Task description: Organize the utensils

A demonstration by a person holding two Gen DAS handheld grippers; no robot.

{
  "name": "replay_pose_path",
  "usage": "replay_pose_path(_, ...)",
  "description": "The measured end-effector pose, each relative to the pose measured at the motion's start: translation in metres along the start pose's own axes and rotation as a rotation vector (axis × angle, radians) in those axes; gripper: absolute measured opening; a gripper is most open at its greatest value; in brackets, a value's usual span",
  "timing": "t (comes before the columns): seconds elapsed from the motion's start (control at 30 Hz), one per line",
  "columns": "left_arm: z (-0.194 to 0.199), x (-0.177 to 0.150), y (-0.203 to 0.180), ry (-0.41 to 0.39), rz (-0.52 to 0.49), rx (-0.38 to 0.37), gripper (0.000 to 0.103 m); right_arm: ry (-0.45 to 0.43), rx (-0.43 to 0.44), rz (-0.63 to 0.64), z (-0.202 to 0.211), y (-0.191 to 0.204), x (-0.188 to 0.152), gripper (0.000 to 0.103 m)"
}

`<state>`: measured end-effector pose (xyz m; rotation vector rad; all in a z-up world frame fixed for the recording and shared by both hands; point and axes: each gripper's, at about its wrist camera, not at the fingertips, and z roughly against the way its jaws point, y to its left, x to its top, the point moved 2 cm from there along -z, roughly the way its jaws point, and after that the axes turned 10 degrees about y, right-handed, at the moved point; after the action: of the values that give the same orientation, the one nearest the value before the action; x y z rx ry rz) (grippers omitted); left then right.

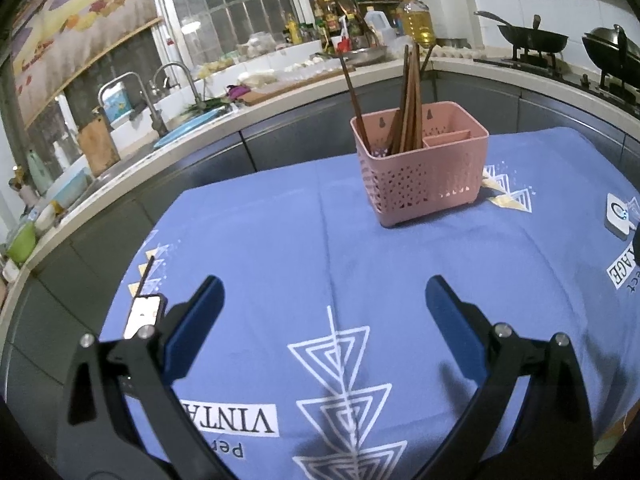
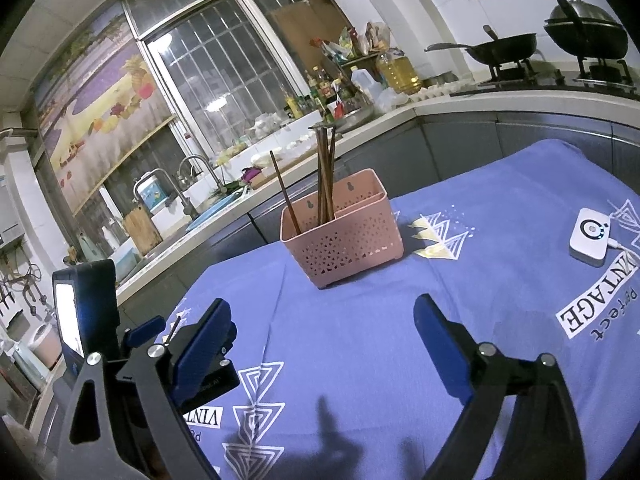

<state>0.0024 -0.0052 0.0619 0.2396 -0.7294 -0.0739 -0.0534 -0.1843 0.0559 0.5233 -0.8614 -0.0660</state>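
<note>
Chopsticks [image 1: 406, 104] upright in pink caddy [image 1: 424, 176], well beyond both tongs [image 1: 324, 320] [image 2: 324, 332]; both spread, empty.

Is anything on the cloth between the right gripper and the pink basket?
Nothing visible: only bare blue printed tablecloth lies between the open right gripper and the pink perforated plastic basket holding brown wooden chopsticks.

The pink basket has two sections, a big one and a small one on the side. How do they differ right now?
In the pink basket, the big section holds brown chopsticks standing on end, one leaning apart from the bunch; the small section looks empty. The big section spans most of the basket; the small one is a narrow pocket at one end. Both share the same pink perforated walls.
</note>
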Motion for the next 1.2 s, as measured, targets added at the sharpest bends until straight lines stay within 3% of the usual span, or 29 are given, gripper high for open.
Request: replay_pose_path(1.2,-0.015,-0.006,-0.003,0.045,-0.004,0.010,0.097,0.030,-0.003,-0.014,-0.006,-0.006,-0.001,0.085)
